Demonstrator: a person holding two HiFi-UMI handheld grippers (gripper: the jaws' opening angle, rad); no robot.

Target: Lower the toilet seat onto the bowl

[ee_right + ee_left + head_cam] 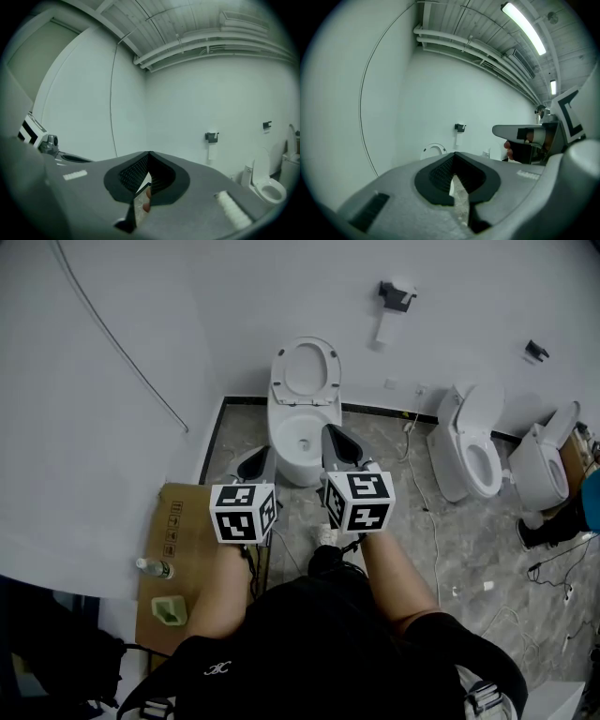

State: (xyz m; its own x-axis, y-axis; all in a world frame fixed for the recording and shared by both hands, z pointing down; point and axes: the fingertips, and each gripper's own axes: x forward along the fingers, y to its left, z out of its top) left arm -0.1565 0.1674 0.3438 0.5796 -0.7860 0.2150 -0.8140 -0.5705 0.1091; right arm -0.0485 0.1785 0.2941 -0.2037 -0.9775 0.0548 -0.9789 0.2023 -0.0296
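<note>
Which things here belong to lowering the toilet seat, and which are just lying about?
For the job:
raised toilet seat
bowl
left gripper
right gripper

Lying about:
second toilet
third toilet
cardboard sheet
water bottle
wall paper holder

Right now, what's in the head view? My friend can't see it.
A person holds the left gripper and right gripper toward a white toilet whose seat stands raised against the wall. Two more toilets stand at the right; cardboard with a bottle lies at the left.
</note>
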